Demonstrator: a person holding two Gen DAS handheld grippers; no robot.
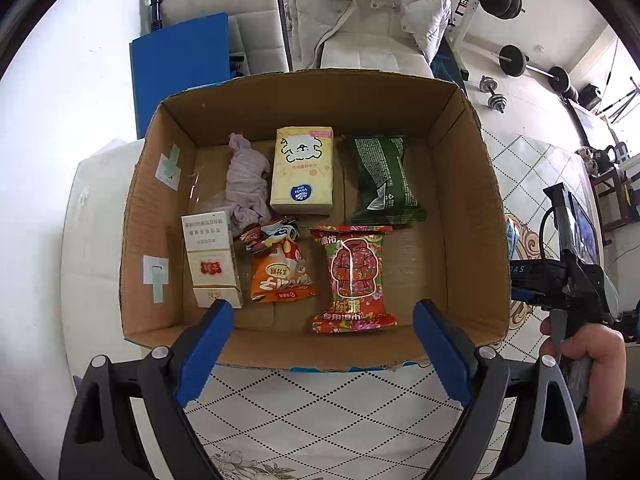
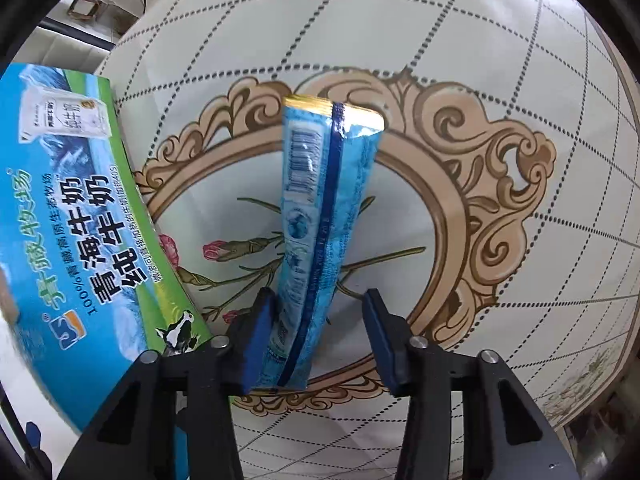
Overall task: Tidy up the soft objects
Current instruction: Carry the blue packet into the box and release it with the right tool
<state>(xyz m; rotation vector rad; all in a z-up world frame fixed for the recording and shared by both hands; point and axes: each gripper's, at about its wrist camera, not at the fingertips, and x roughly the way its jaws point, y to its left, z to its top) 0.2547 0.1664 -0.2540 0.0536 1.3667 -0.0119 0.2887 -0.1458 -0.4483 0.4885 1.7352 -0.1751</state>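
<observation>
A: While the left gripper [image 1: 324,320] waits over the near edge of the box [image 1: 288,88], what does the right gripper [image 2: 320,332] do?

B: It has a blue sachet [image 2: 320,216] between its fingers, above the patterned tablecloth [image 2: 500,60]. The left finger [image 2: 260,336] touches the sachet, but the right one stands apart from it, so the jaws look partly spread. I cannot tell if the grip is firm or just loosening.

A: And the left one?

B: Its jaws are wide apart and hold nothing. I think it hovers there to keep the box in sight.

A: Why does the sachet hang outside the box?

B: The box side shows at the left in the right wrist view, so the sachet is beside the box, not in it. I judge it goes in next.

A: How many things lie inside?

B: I count seven: one tissue pack [image 1: 302,172], one green bag [image 1: 386,180], one red wipes pack [image 1: 352,280], one orange snack bag [image 1: 280,276], one small crumpled packet [image 1: 270,234], one white carton [image 1: 212,260], and one lilac cloth [image 1: 246,184]. They lie flat in about two rows, with bare floor at the right.
</observation>
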